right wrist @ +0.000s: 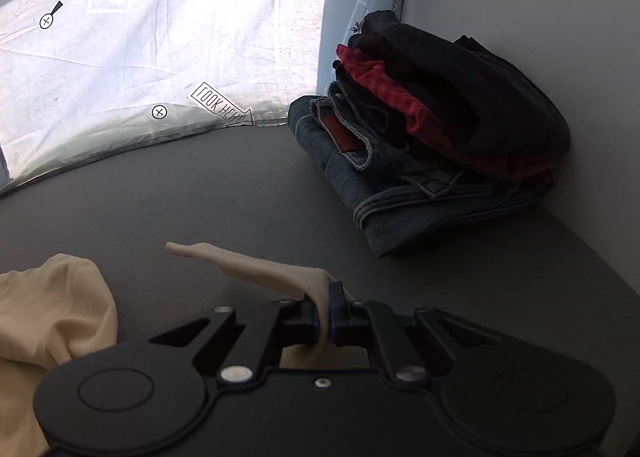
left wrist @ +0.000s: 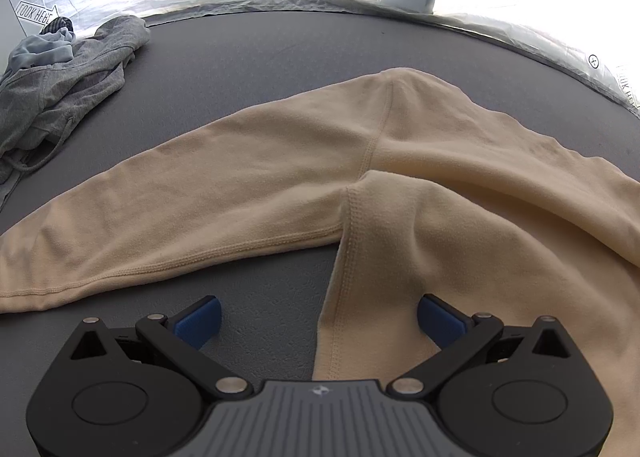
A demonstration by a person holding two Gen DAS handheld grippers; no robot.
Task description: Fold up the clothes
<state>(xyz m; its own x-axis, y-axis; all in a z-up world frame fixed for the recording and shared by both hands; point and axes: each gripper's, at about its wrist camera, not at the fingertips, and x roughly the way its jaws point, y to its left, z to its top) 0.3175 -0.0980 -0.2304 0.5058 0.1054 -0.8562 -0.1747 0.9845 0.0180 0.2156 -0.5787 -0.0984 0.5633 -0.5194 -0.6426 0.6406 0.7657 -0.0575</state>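
Observation:
A beige long-sleeved top [left wrist: 420,185] lies on the dark grey table [left wrist: 260,69]. One sleeve stretches flat to the left. My left gripper [left wrist: 319,321] is open just above the table, its blue pads on either side of the top's side hem, with nothing held. In the right wrist view my right gripper [right wrist: 326,315] is shut on a pinched fold of the beige top [right wrist: 256,267], lifted a little off the table. More of the top bunches at the lower left [right wrist: 52,309].
A crumpled grey garment [left wrist: 68,73] with a light blue piece lies at the table's far left. A stack of folded clothes, with jeans [right wrist: 400,185] at the bottom and red and black items above, sits against the wall at the right. A white plastic sheet [right wrist: 160,37] lines the back.

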